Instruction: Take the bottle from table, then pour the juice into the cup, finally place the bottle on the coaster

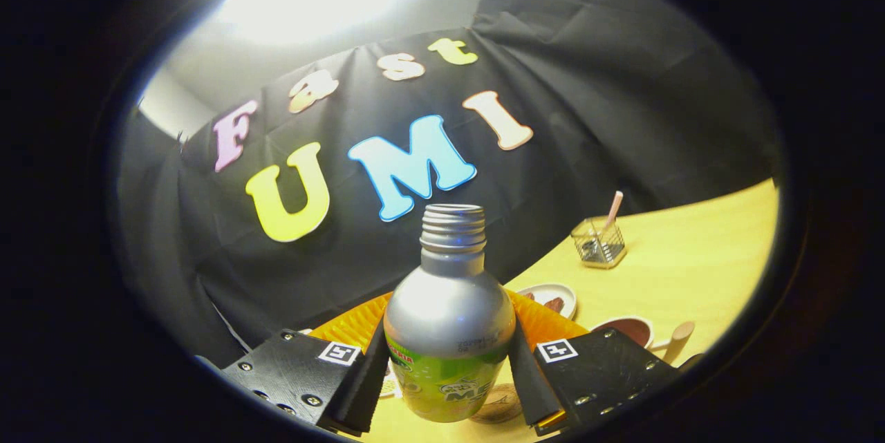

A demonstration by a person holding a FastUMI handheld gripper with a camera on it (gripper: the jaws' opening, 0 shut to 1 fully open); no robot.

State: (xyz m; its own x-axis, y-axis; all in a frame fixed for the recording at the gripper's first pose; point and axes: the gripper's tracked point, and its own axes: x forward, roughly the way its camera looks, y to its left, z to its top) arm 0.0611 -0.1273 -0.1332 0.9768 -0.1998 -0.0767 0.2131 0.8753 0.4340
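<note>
The claw (448,367) is clamped on the bottle (448,318), one finger pressed to each side of its lower body, so the bottle stands between them, upright, neck open and uncapped. It looks lifted, tilting the table (691,270) beyond. It is a smooth metal bottle: stiff, likely slippery, and its weight depends on the juice inside, which I cannot see. The grip low on the labelled body seems sound; a hold nearer the shoulder would slide. A coaster (499,405) lies just beneath, an orange plate (539,322) beyond
</note>
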